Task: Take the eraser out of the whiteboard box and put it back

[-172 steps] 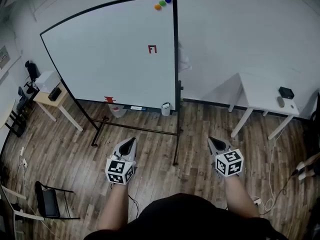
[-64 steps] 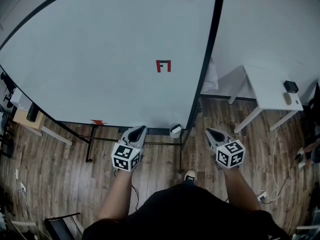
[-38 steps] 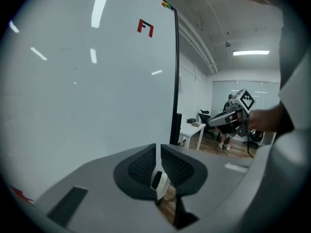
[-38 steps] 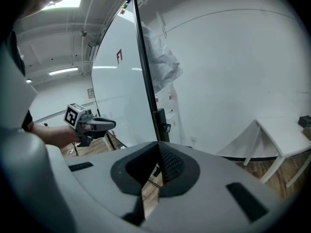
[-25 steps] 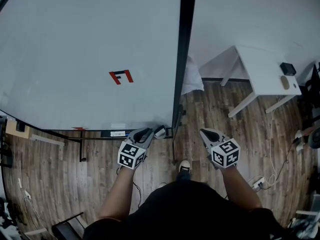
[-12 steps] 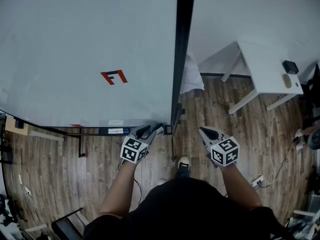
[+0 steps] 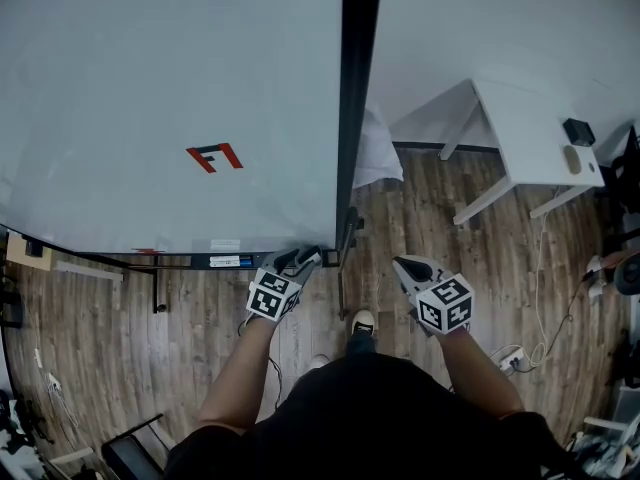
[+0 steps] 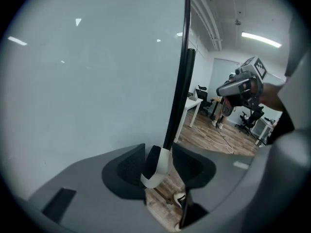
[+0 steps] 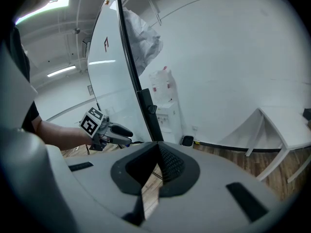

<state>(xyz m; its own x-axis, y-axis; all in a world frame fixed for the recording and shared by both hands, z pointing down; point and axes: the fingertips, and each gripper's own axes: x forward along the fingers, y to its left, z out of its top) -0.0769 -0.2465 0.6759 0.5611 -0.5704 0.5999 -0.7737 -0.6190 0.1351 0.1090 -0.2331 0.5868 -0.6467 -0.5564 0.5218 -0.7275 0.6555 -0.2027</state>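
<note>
Left gripper (image 7: 303, 259) jaws opening, whiteboard box (image 8: 158, 167) between — frame post (image 8: 178, 108) behind

Whiteboard (image 7: 150, 78): smooth, glossy white face; frame (image 7: 358, 68) matt black. Whiteboard box (image 8: 159, 168): smooth white plastic. Floor (image 7: 100, 338): wood-grain planks, low sheen. Table (image 7: 525, 128): matt white.

Whiteboard (image 7: 150, 88) – top (and left) – cut off.
</note>
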